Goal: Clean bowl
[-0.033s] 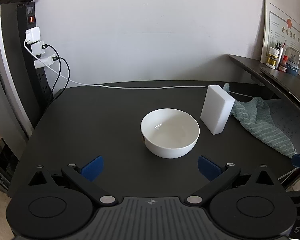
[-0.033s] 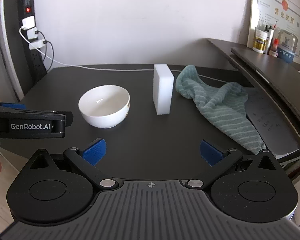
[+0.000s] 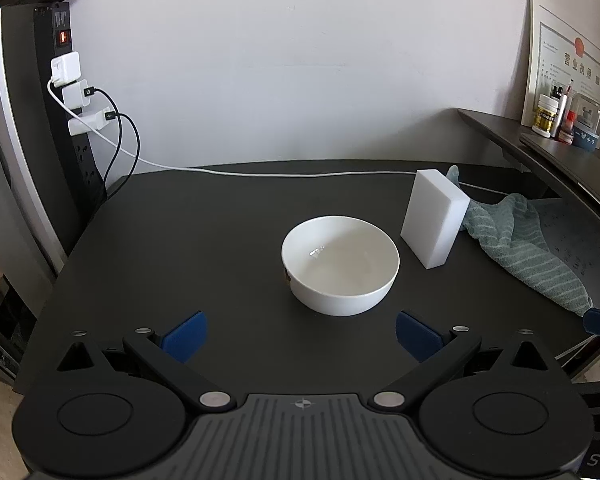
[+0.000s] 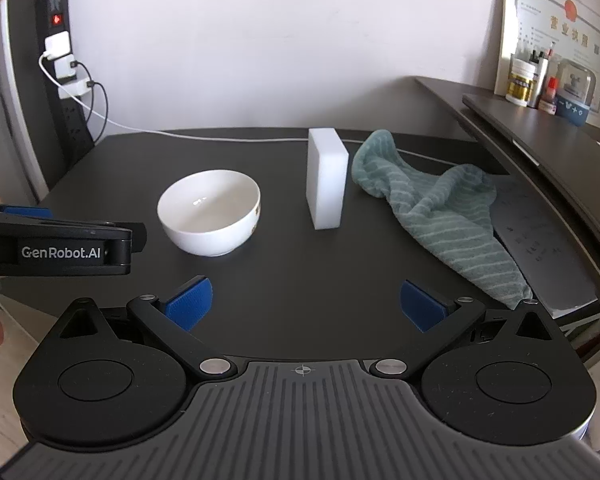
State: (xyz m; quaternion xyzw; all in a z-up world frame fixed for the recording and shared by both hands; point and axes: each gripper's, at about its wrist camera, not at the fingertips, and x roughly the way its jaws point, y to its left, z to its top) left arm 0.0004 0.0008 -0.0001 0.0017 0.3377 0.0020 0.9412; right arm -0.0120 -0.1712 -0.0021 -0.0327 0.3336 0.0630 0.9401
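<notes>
white bowl [image 3: 340, 266] ahead of left gripper [image 3: 300, 336], both grippers spread wide, empty.
glazed ceramic: stiff, slick, breakable; pinch the rim. sponge block [image 4: 327, 178] ahead of right gripper [image 4: 306, 306]: light, squashy; clamp its broad faces.

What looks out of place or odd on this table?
Little does. The green towel lies crumpled, draped over the table's right edge. The white sponge stands on its narrow side. The bowl sits upright, nothing spilled.
</notes>
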